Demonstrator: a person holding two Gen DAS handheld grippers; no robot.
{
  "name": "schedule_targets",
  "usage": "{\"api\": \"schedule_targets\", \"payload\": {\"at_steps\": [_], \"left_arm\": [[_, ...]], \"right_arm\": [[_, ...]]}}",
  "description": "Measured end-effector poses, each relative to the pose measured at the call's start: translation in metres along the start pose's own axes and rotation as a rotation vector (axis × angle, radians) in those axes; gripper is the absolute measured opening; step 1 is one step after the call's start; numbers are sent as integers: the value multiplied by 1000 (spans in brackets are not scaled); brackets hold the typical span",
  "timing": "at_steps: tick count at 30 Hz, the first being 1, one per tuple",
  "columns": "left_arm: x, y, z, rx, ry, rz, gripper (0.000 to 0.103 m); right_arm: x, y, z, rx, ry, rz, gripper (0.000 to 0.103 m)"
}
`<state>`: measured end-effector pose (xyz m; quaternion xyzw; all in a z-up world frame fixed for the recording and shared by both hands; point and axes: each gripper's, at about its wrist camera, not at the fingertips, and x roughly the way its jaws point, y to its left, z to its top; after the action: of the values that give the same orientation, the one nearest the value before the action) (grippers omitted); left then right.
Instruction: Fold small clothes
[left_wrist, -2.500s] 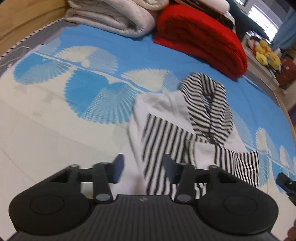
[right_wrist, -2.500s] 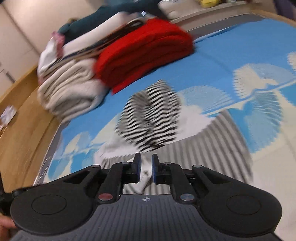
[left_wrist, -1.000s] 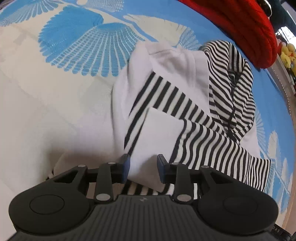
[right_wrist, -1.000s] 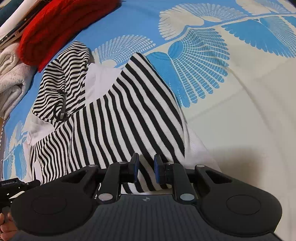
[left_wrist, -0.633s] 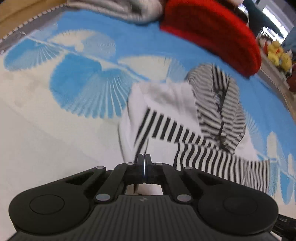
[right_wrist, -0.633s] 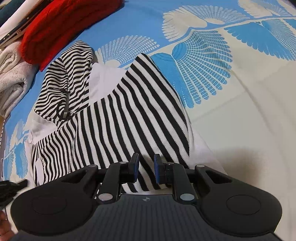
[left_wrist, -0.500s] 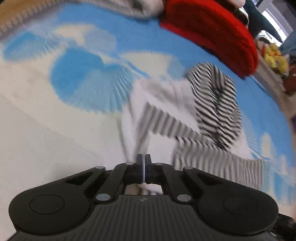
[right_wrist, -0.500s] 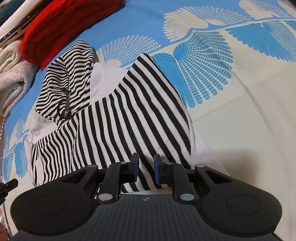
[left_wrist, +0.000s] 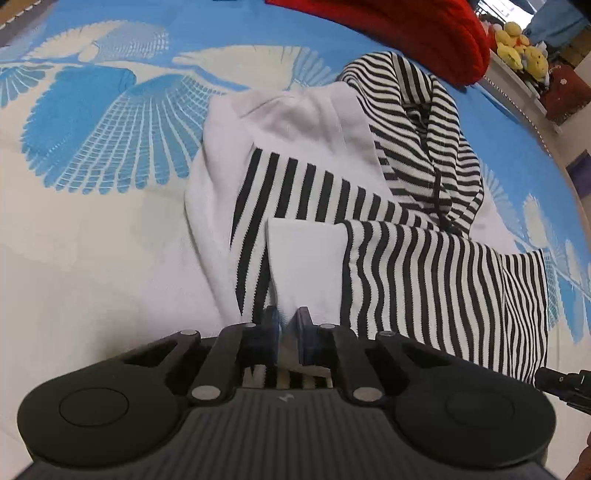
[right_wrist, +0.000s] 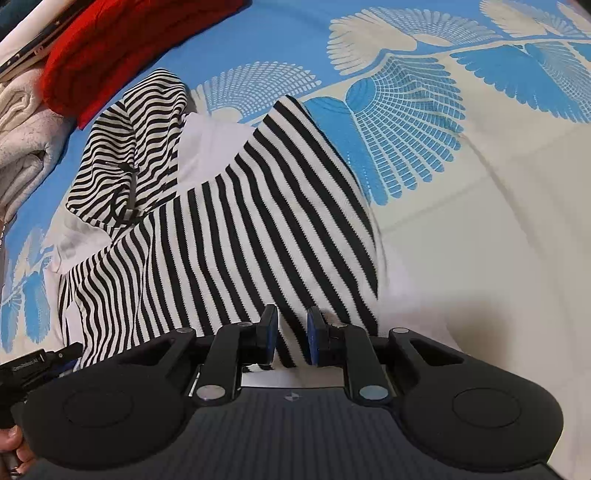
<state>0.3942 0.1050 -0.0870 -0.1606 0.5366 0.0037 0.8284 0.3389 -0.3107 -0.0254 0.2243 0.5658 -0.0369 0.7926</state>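
Note:
A small black-and-white striped hooded top (left_wrist: 406, 236) with white panels lies on a blue and cream bedspread (left_wrist: 92, 140), hood (left_wrist: 424, 122) at the far end. My left gripper (left_wrist: 286, 325) is shut on the near white hem of the top. In the right wrist view the same top (right_wrist: 240, 221) fills the middle, with a striped sleeve folded across it. My right gripper (right_wrist: 291, 332) is closed to a narrow gap on the top's near striped edge.
A folded red blanket (left_wrist: 406, 26) and pale folded blankets (right_wrist: 22, 125) lie past the hood. Yellow plush toys (left_wrist: 517, 51) sit on a shelf at far right. The other gripper's tip (left_wrist: 561, 384) shows at the right edge.
My left gripper came down over the near hem with cloth between its fingers, after swinging up shut. My right gripper has held still on the striped edge.

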Motion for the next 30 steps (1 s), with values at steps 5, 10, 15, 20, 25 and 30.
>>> {"api": "schedule_targets", "payload": {"at_steps": [5,10,15,20,25,30], "left_arm": [[-47,-1,4,-51,-79,23,7],[-58,6,-2,-88,-27,78,10],[-65,-2,-1,-7,-104,147,10],[-36,-9,-7,38,3,53,20],[-18,0,-10,24,79,87,22],[-28,7,-3,-10,26,98,23]], "right_arm": [[-3,0,2,7,-8,1,18],[0,3,-1,5,-3,-8,18],[8,3,-7,-16,25,-71,18],[10,2,-8,-22,30,-87,18],[14,0,-8,-26,43,-101,18],[0,10,-4,-69,-33,-85,18]]}}
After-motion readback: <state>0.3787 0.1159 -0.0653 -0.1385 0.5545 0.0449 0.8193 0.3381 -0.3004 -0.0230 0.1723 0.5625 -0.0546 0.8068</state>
